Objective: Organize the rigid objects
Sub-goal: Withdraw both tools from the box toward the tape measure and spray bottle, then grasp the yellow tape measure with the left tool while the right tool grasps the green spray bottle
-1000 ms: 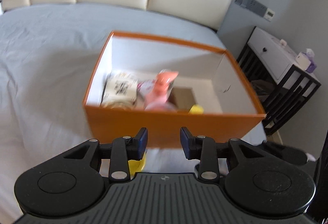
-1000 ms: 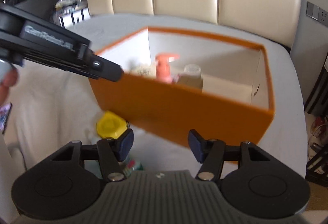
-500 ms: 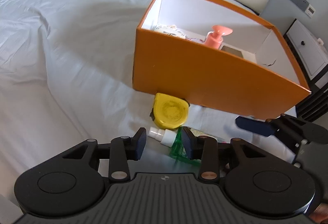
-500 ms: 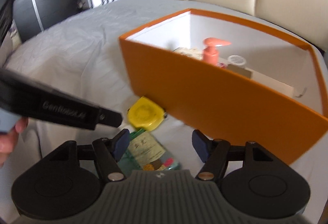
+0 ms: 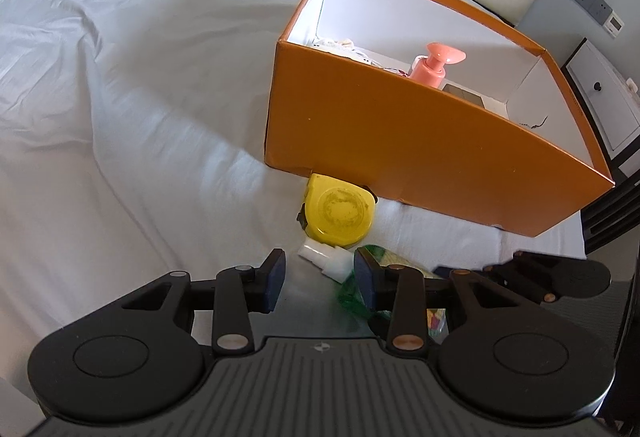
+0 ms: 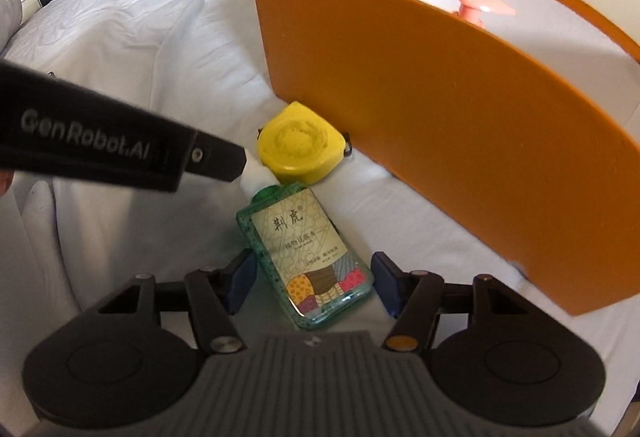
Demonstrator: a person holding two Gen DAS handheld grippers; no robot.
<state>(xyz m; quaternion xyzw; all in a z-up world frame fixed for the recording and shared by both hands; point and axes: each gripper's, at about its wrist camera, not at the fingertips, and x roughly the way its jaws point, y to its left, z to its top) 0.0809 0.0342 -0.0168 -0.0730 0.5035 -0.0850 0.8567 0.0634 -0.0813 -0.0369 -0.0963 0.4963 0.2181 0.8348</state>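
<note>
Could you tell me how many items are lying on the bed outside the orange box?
2: a yellow tape measure against the box wall, and a green bottle beside it, between the right gripper's open fingers. Others may be hidden.

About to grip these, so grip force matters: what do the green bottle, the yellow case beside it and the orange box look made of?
Green bottle: likely clear tinted plastic, glossy, with a paper-looking label and a white cap; glass can't be ruled out.
Yellow case: hard moulded plastic, matte, scuffed on its round face.
Orange box: stiff cardboard, smooth matte orange outside, white inside, thin straight walls.
</note>
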